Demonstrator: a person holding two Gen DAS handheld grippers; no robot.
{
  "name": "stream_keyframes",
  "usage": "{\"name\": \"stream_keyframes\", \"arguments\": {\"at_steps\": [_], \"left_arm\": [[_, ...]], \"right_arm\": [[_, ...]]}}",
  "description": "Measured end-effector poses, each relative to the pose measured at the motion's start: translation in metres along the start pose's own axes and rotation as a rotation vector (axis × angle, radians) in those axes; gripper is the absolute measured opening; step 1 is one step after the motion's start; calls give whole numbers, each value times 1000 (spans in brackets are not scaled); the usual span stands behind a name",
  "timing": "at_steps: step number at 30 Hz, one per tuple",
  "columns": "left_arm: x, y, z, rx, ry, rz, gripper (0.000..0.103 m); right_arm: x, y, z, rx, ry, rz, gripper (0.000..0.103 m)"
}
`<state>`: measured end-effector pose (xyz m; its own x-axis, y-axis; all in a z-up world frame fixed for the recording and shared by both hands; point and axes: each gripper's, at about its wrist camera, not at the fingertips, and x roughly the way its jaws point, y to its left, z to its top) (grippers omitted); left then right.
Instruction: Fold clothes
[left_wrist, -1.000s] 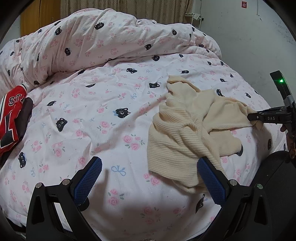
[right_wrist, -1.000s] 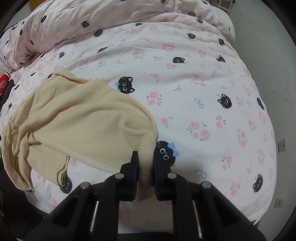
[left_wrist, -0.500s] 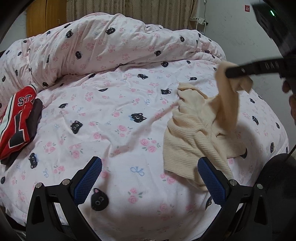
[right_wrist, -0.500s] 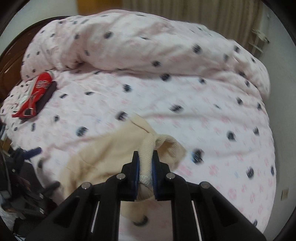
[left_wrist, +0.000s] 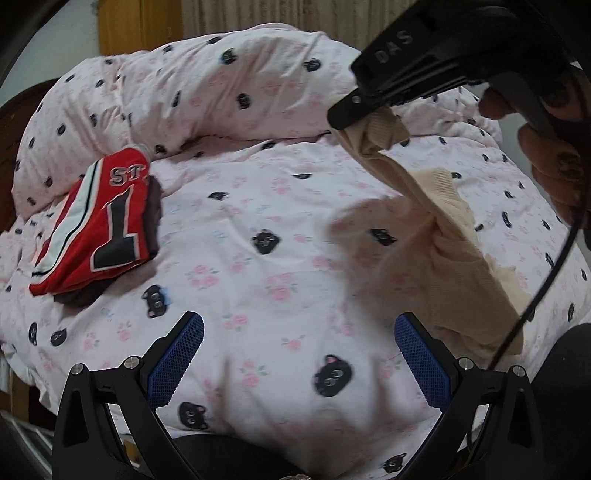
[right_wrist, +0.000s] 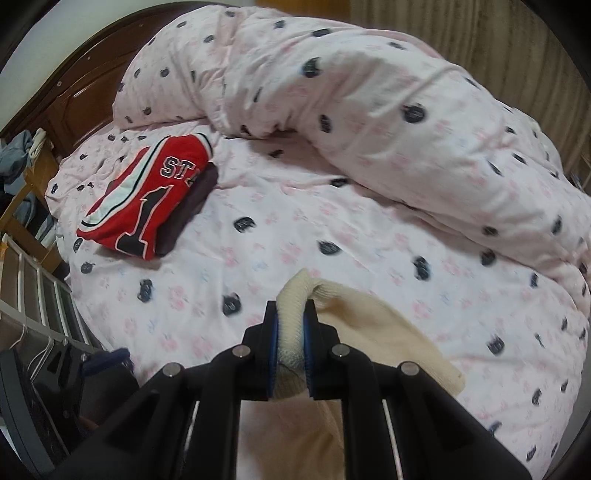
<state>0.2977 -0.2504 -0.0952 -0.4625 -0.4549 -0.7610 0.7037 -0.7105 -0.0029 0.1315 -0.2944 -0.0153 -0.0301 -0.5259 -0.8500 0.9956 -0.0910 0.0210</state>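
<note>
1. Left wrist view: the right gripper (left_wrist: 338, 120), upper right of frame, hangs a cream knit top (left_wrist: 454, 236) above the bed (left_wrist: 280, 229). The top's lower part trails down at right; a hand (left_wrist: 554, 147) shows behind it.
2. Right wrist view alone shows the jaws pinching a rolled edge of the top — and a wooden headboard (right_wrist: 74, 99), upper left.
3. The left gripper (left_wrist: 299, 362) stands spread, nothing between its jaws.
4. Count — one cream top, one folded red jersey (left_wrist: 99, 225) on a dark garment (left_wrist: 153, 206), two grippers.

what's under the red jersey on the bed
A dark folded garment lies under the red jersey, its edge sticking out along one side. The rest of it is covered.
</note>
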Motion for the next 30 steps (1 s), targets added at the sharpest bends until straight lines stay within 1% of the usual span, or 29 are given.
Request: {"name": "stream_keyframes", "arguments": {"at_steps": [7,10,14,18,20,21,22,23,24,25,26,27,30], "left_arm": [[-2,39,-2,-112,2,9,102],[0,53,-4,-151,14,25,102],[3,72,-7,-208,35,48,102],[5,89,-10,-274,48,41,102],[5,95,-11,-295,47,40,102],[5,96,-11,-302,46,40,102],[5,96,-10,-302,43,41,102],[5,96,-10,-298,42,43,102],[5,94,-9,-292,41,45,102],[5,92,-9,-282,40,47,102],[6,90,-8,-273,39,50,102],[7,89,-7,-266,39,52,102],[8,83,-5,-247,37,52,102]], "right_arm": [[40,47,58,-42,14,38,12],[57,68,83,-58,15,40,12],[86,92,110,-66,34,68,12],[123,108,120,-72,79,66,13],[142,112,118,-76,102,51,13],[151,112,115,-75,114,41,17],[159,111,112,-73,124,32,17],[163,109,110,-66,130,35,20],[167,107,107,-59,135,38,31],[167,103,105,-54,130,42,38],[167,99,103,-49,125,45,50],[167,95,101,-45,119,48,55],[154,84,100,-44,92,60,55]]}}
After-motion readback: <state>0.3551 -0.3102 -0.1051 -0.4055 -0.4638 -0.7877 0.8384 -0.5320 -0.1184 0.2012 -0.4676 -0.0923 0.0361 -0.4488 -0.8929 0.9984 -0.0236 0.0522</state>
